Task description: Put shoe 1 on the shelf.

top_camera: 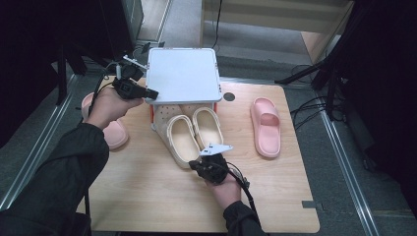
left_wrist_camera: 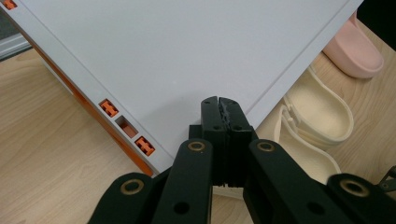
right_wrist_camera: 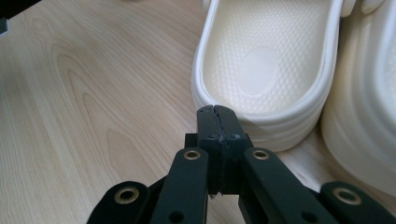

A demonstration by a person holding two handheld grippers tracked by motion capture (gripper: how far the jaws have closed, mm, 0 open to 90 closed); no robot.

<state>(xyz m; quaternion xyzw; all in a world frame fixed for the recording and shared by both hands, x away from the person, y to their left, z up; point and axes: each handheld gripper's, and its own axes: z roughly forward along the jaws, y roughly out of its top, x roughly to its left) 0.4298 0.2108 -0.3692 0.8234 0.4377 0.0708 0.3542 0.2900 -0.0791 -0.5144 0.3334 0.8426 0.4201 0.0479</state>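
Cream clogs (top_camera: 189, 135) half under rack (top_camera: 183, 74), pushing unfinished: right hand-held gripper (right_wrist_camera: 217, 112) closed empty at heel, left hand-held gripper (left_wrist_camera: 219, 103) closed empty on rack top.

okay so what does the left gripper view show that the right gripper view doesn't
The left gripper view alone has the white shelf top with its orange clips, a pink slipper, and the shut left gripper over the shelf's edge. The right gripper view alone has the shut right gripper right at the heel of the nearer cream clog. Both share the cream clogs and the wooden table.
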